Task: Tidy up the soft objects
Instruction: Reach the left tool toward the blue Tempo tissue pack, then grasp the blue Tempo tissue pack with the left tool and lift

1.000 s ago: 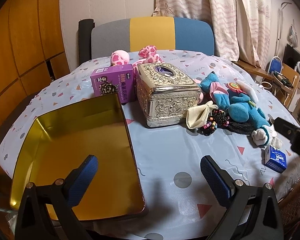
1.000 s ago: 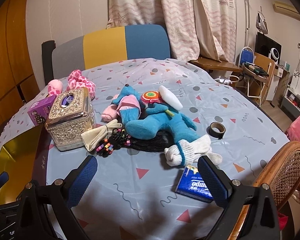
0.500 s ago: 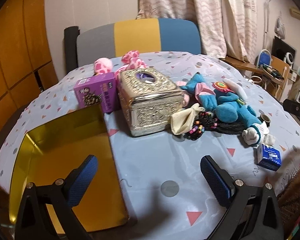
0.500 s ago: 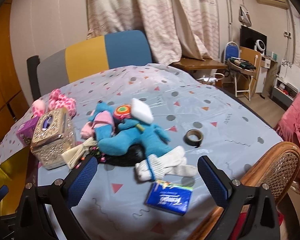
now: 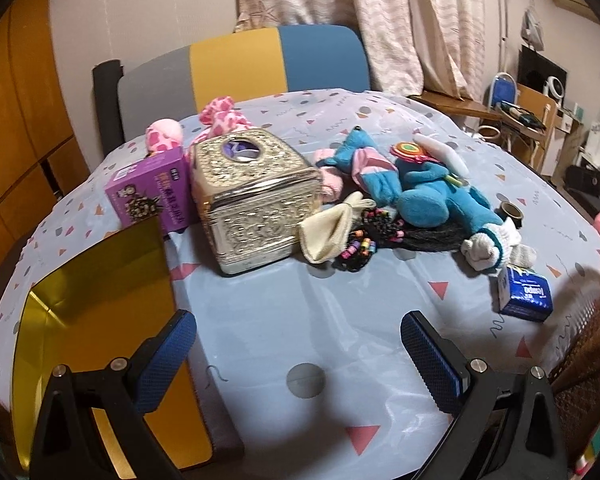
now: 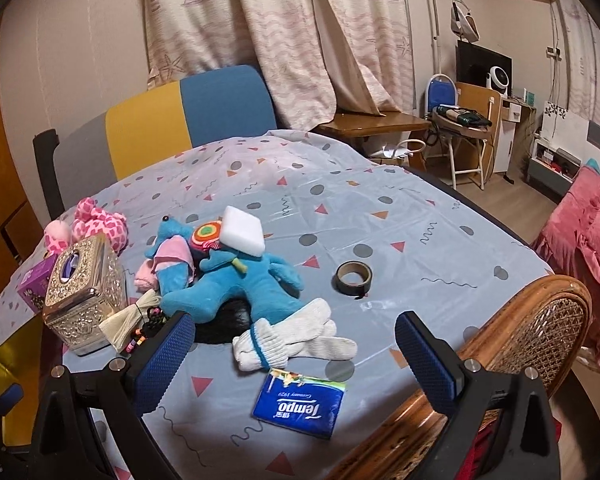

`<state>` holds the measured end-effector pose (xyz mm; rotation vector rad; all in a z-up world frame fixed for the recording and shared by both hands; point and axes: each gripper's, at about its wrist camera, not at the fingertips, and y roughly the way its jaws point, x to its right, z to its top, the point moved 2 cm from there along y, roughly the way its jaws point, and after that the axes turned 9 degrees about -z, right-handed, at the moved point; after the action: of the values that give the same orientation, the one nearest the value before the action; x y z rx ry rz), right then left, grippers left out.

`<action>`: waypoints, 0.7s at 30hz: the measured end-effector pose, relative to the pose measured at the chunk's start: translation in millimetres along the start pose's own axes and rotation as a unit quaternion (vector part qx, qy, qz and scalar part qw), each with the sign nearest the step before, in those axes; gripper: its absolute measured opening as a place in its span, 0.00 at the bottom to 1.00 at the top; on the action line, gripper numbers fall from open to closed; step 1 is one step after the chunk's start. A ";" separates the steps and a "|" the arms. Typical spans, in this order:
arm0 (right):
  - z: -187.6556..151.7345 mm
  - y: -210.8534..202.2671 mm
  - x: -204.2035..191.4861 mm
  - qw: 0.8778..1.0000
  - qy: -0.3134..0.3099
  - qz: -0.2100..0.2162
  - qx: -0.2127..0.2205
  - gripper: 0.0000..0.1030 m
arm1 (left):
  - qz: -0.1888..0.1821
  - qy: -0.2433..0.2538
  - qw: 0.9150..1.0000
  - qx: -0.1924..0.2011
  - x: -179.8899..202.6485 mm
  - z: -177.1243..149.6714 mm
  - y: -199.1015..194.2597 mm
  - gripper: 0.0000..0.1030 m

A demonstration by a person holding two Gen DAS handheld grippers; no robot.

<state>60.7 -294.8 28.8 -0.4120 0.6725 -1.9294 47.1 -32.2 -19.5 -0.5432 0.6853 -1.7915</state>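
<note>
1. Soft objects are lying in a loose cluster on the patterned tablecloth, to the right of the gold tray.
2. Left gripper is hovering above the near table edge, its fingers spread wide and gripping nothing.
3. Purple box is standing just beside the silver tissue box; a pink spotted plush is lying behind both.
4. Cream cloth bundle and beaded black hairpiece are resting just to the right of the tissue box.
5. Blue plush toy is lying on the hairpiece, with a white sponge sitting on it.
6. White gloves are lying between the plush and the blue tissue packet.
7. Tape roll is sitting apart, further right.
8. Right gripper is hanging over the gloves, fingers wide apart, holding nothing.
</note>
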 end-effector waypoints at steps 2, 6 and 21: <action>2.0 -1.3 4.3 1.000 0.002 -0.002 0.002 0.99 | -0.008 0.007 1.000 -0.002 3.8 1.4 2.6 1.00; 5.9 -1.7 15.3 1.000 0.013 -0.010 0.005 0.99 | -0.022 0.024 0.999 -0.006 15.4 6.7 8.0 1.00; 13.8 -3.8 49.1 0.999 0.047 -0.024 0.013 0.99 | -0.108 0.067 0.988 -0.084 67.3 16.0 46.9 0.97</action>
<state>44.4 -341.5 41.6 -0.3250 0.7036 -2.0105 69.3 -110.6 -37.7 -0.6343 0.9041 -1.9969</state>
